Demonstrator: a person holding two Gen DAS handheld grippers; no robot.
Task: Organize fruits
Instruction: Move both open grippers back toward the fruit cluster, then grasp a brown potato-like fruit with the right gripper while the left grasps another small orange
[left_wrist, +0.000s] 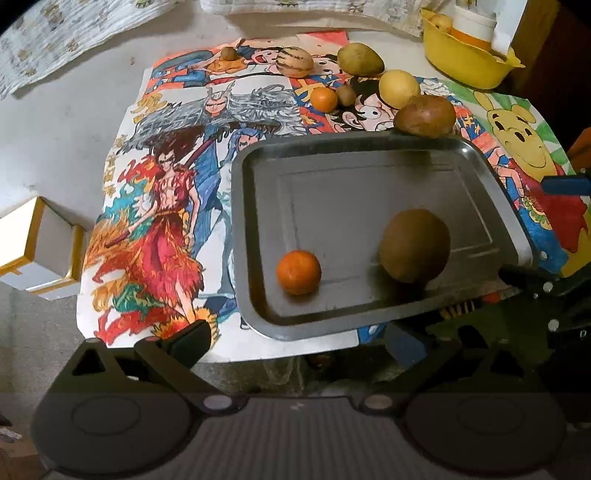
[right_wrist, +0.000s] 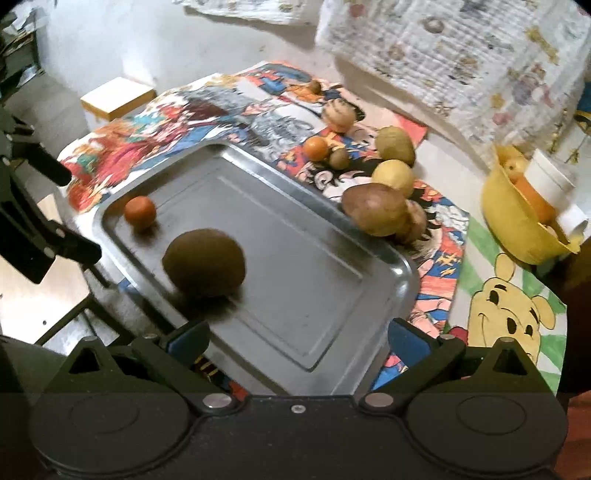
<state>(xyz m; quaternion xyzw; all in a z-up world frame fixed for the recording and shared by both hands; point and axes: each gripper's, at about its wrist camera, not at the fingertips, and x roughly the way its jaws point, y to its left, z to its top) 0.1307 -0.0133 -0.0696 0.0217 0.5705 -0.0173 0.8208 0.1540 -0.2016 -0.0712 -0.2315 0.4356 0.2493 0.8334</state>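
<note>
Fruits are split between two places. On the metal tray (left_wrist: 332, 173), two pieces lie apart from each other: a small orange (left_wrist: 298, 272) at the near left and a large brown kiwi (left_wrist: 414, 245) to its right. Neither touches the tray wall.

The remaining fruits sit on the cartoon-printed mat (left_wrist: 166, 206) beyond the tray's far edge. A brown pear-like fruit (left_wrist: 424, 116) rests against the tray's far rim. Behind it lie a yellow round fruit (left_wrist: 399, 88), a green-yellow mango (left_wrist: 360, 59), a striped melon-like fruit (left_wrist: 294, 62), a second small orange (left_wrist: 324, 99) with a small kiwi (left_wrist: 345, 95) just beside it, and a small brown fruit (left_wrist: 228, 54) at the far left.

A yellow bowl (left_wrist: 461, 62) stands at the far right, holding a white cup (left_wrist: 474, 22).

Left gripper (left_wrist: 295, 341): fingers spread apart, holding nothing, at the tray's near edge. Right gripper (right_wrist: 297, 341): fingers likewise apart and empty, over the tray's near corner.
</note>
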